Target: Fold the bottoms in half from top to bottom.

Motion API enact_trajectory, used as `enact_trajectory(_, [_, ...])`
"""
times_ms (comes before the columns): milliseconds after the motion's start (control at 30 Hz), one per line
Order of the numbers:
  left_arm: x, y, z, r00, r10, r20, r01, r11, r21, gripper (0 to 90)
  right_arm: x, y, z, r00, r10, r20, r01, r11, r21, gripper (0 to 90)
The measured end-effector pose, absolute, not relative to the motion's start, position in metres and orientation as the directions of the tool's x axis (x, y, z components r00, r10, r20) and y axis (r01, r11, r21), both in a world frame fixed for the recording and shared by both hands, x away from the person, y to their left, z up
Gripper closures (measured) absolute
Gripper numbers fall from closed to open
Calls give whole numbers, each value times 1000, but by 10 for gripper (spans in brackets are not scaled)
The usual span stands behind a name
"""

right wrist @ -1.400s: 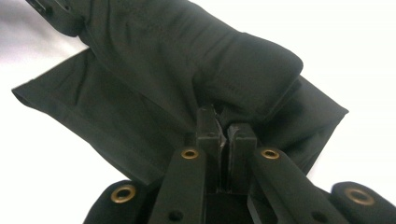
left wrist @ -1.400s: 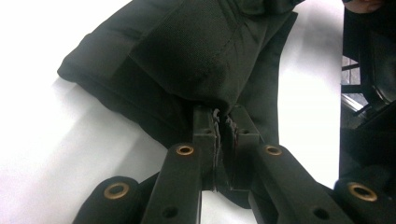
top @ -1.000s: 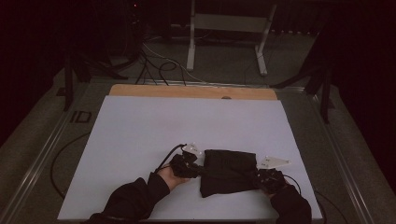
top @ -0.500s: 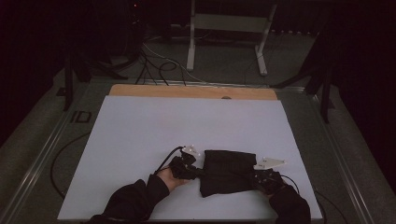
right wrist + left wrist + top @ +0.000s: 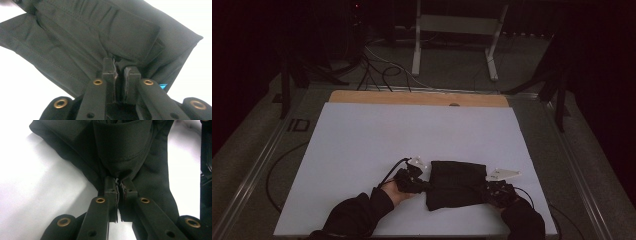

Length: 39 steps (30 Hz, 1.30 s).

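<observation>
From the high view, a folded dark cloth (image 5: 458, 184) lies on the white table (image 5: 362, 145) near its front edge, right of the middle. The left hand-held gripper (image 5: 423, 185) meets the cloth's left edge and the right hand-held gripper (image 5: 488, 191) its right edge. Both forearms come in from the front edge in dark sleeves, each hand low and level with the table, pointing inward at the cloth.

The left gripper view shows what the high view cannot: the left hand-held gripper (image 5: 120, 188) is pinched tight on a fold of the cloth (image 5: 120, 150). The right gripper view shows stitched seams in the cloth (image 5: 100, 32) and a blue tag (image 5: 163, 86). The right hand-held gripper (image 5: 120, 70) has just been opening; a narrow gap stands between the jaws, with cloth still in it.
</observation>
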<state>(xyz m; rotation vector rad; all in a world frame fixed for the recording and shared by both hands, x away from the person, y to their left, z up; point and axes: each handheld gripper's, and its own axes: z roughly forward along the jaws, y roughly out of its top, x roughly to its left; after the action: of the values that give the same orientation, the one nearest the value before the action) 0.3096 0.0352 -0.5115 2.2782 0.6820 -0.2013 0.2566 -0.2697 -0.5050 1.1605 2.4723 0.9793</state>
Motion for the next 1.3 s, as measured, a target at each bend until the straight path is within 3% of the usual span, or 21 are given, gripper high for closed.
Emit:
enact_trajectory(133, [309,37,-510,851,395,-345,523,-583,622,814,256,-269,-502,-661,746,81,598,459,657,644])
enact_trajectory(267, [307,39,-501,858,380,-346,512,-571,642,623,256,-273,-494,-659,746,92,597,446,667,518])
enact_trajectory(400, [303,41,-488,881,347,-321,469,-560,683,473,255,-278,-482,-646,756,102,599,420,682,472])
enact_trajectory(567, [301,44,-473,900,330,-287,429,-541,723,422,256,-282,-464,-633,771,64,566,405,719,518])
enact_trajectory(700, [306,47,-466,893,368,-258,427,-518,741,554,260,-286,-451,-611,792,9,540,409,736,732])
enact_trajectory(833, [314,51,-466,868,437,-234,450,-495,743,697,271,-288,-449,-610,791,-38,523,439,731,866])
enact_trajectory(900, [314,51,-466,868,437,-234,450,-495,743,730,275,-288,-449,-612,789,-49,520,448,727,888])
enact_trajectory(933, [322,51,-467,855,466,-226,461,-487,742,801,282,-288,-451,-615,787,-51,522,455,721,898])
enact_trajectory(1033, [331,50,-470,848,479,-227,473,-492,731,879,291,-286,-455,-622,781,-57,528,471,706,899])
enact_trajectory(1300, [346,39,-482,857,463,-227,474,-535,699,897,310,-281,-464,-629,776,-50,536,480,694,900])
